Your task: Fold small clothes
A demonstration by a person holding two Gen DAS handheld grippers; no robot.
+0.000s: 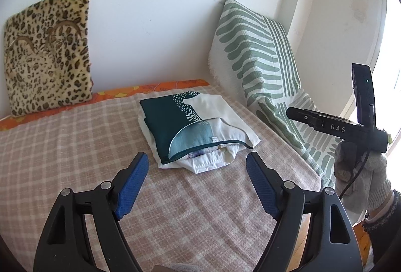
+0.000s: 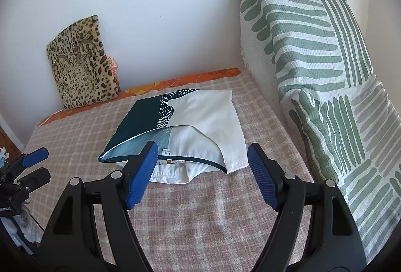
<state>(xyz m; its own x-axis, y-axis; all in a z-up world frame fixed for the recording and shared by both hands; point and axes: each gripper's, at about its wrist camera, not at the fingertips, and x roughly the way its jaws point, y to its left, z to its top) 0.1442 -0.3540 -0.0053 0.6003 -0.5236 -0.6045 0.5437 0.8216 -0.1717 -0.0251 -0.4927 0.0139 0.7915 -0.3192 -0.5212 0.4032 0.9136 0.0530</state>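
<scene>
While both grippers hang above the near part of the bed, the folded garment [image 1: 194,126] lies flat on the pink-and-cream checked blanket [image 1: 75,136], toward the far middle of the bed. It is a white piece with dark teal and pale blue print, folded into a rough rectangle, and a white hem layer pokes out from under its near edge.

The left gripper [image 1: 196,186] has its blue-padded fingers [image 1: 131,186] spread wide and holds nothing; it sits just short of the garment's near edge without touching it. The right gripper [image 2: 203,175] is likewise spread wide and empty. In the right wrist view its left pad overlaps the garment's near hem, though whether it touches the cloth is unclear.

A leopard-print cushion [image 1: 48,54] leans upright against the white wall [image 1: 150,8] at the far left, well apart from the garment. A green-and-white striped cover [image 1: 253,54] drapes over something tall along the right side of the bed, close beside the garment's right edge. An orange patterned sheet [image 1: 150,87] shows as a strip along the wall behind the blanket. A grey-gloved hand [image 1: 361,171] grips the right device at the right edge of the left wrist view.
</scene>
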